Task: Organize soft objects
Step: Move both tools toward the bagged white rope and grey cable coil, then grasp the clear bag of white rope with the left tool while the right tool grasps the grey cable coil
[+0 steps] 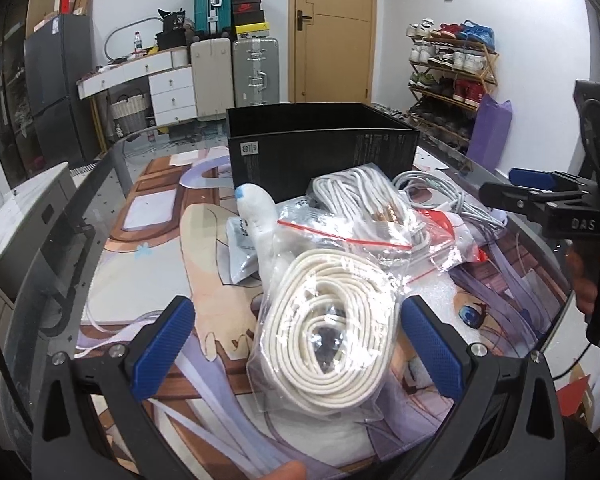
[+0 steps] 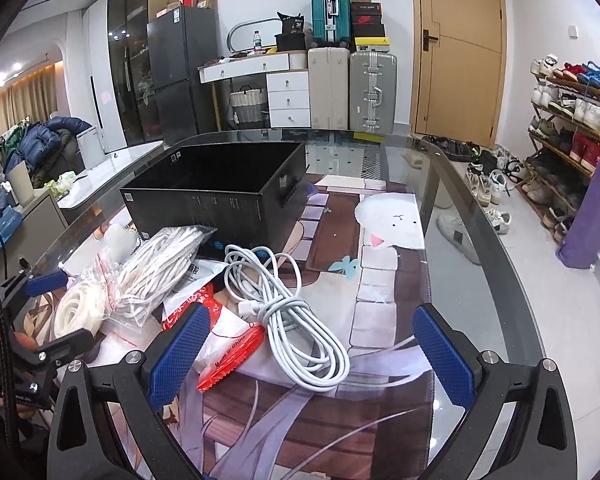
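Observation:
A pile of soft items lies on the glass table in front of an open black box (image 1: 320, 148) (image 2: 220, 188). A clear zip bag of coiled cream rope (image 1: 332, 332) (image 2: 76, 312) lies between the fingers of my open left gripper (image 1: 296, 344), untouched. Behind it are a second bag of white cord (image 1: 364, 204) (image 2: 160, 268), a white plush toy (image 1: 256, 208) (image 2: 118, 242) and a red-and-white packet (image 1: 452, 232) (image 2: 228, 344). A loose white cable bundle (image 2: 292, 316) (image 1: 440, 192) lies just ahead of my open right gripper (image 2: 312, 356), which also shows in the left wrist view (image 1: 512, 188).
An anime-print mat (image 2: 380, 280) covers the table (image 2: 480, 248). A grey foil pouch (image 1: 242, 248) lies under the plush. Suitcases (image 2: 352, 92), a white desk and a shoe rack (image 2: 572, 120) stand beyond the table.

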### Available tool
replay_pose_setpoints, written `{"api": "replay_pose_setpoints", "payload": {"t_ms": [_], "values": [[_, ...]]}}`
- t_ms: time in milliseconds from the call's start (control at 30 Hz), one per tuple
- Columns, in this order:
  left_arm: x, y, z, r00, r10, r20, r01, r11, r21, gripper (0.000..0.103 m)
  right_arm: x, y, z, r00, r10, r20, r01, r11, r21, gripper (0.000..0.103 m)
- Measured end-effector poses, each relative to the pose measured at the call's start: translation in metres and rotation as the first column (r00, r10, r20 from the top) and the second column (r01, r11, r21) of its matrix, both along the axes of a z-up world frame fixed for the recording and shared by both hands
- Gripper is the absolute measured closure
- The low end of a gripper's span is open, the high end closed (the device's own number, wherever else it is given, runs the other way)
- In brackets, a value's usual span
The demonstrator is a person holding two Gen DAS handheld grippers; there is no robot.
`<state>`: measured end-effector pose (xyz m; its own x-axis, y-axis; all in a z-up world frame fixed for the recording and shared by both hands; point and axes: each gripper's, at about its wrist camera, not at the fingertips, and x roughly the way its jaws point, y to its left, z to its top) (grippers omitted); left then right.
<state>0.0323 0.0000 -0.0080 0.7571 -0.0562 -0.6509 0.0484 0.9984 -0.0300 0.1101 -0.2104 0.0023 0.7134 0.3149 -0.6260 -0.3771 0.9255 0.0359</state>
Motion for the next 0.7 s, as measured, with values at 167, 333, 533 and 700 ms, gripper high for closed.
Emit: {"api": "replay_pose_setpoints", "payload": {"t_ms": [167,333,533,700], "values": [[-0.002,0.003,0.001,0.999,-0.027,0.025,0.027,0.999,-0.021,0.020,0.010,0.000,-0.004,0.999,-0.023,-0.034,0.022,0.999,-0.035,0.000],[-0.002,0.002,0.001,0.997,-0.073,0.014,0.073,0.997,-0.040,0.051,0.024,0.002,-0.012,0.997,-0.041,-0.071,0.036,0.998,-0.059,0.000],[-0.007,0.004,0.004,0.996,-0.087,0.027,0.088,0.995,-0.054,0.061,0.036,0.008,-0.020,0.995,-0.014,-0.101,0.005,0.996,-0.089,0.001],[-0.010,0.011,0.009,0.996,-0.074,0.050,0.078,0.993,-0.085,0.061,0.043,0.005,-0.023,0.993,-0.018,-0.114,0.007,0.995,-0.095,0.001]]}}
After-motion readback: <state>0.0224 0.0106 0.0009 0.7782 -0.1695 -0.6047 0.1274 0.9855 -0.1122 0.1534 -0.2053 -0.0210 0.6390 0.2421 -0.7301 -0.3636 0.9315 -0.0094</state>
